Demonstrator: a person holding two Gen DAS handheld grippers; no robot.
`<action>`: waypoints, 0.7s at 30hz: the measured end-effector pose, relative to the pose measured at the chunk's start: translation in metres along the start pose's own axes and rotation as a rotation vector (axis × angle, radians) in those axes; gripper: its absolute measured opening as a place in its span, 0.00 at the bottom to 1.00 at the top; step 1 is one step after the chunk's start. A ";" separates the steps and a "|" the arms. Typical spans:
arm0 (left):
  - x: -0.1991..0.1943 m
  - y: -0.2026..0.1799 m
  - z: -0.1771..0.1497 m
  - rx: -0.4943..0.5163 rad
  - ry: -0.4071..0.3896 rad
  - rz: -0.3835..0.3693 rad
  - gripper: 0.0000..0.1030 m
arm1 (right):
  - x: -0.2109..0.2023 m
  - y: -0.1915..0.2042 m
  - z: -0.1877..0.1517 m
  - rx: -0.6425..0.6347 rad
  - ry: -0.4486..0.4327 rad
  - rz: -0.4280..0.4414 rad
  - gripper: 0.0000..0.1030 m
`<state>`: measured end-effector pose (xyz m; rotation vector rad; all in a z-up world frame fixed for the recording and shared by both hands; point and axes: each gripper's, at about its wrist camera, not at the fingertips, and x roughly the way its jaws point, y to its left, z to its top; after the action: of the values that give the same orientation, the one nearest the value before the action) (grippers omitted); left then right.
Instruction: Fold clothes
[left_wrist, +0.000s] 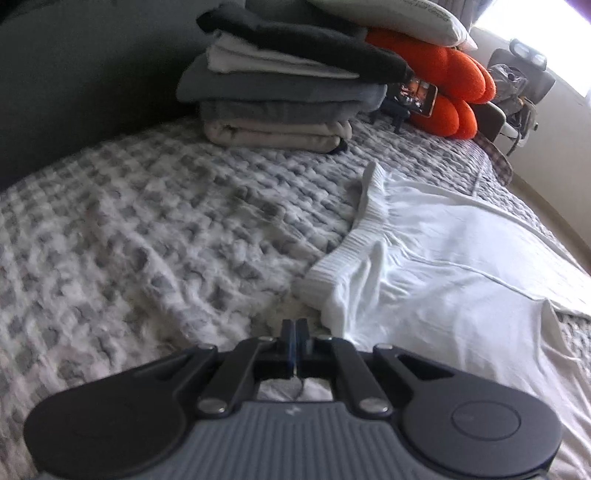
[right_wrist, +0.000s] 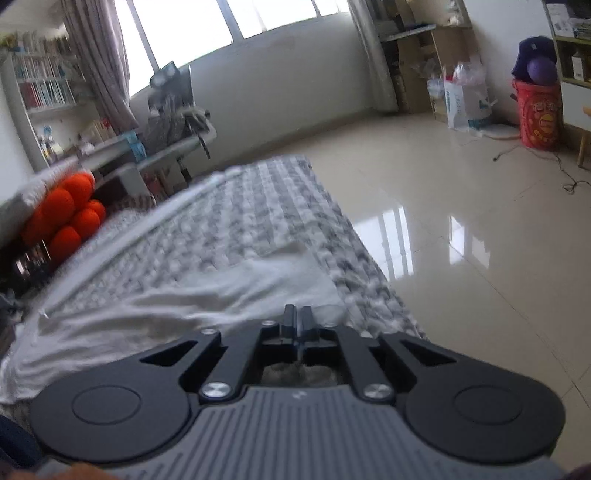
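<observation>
White garment (left_wrist: 461, 258) lies spread on a grey-checked quilt (left_wrist: 147, 229), beside the left gripper (left_wrist: 295, 325), jaws clenched, empty. Right gripper (right_wrist: 298, 314) parted a sliver, grasping nothing. Folded stack (left_wrist: 277, 92), orange cushion (left_wrist: 450, 74) behind; glossy tiled floor (right_wrist: 461, 221), windows beyond.

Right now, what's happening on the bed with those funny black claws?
A person is folding clothes with a gripper in each hand. A white garment lies spread out on the checkered bedspread, not yet folded. The left gripper hovers by its ribbed edge with jaws shut and nothing in them. The right gripper is over the garment's other end, jaws barely apart, holding nothing. A stack of folded clothes sits farther back on the bed.
</observation>
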<state>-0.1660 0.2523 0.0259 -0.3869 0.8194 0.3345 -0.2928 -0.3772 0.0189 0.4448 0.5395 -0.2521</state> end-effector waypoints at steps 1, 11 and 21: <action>-0.002 0.001 0.000 -0.005 0.004 -0.009 0.01 | 0.001 -0.002 -0.001 0.004 0.011 -0.009 0.08; 0.002 0.011 0.014 -0.049 0.017 -0.047 0.06 | 0.001 0.005 0.034 -0.076 -0.061 -0.034 0.11; 0.030 0.006 0.023 -0.081 0.044 -0.098 0.27 | 0.049 0.040 0.044 -0.202 -0.013 0.039 0.42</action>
<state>-0.1344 0.2719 0.0159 -0.5100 0.8281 0.2690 -0.2191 -0.3683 0.0397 0.2570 0.5374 -0.1604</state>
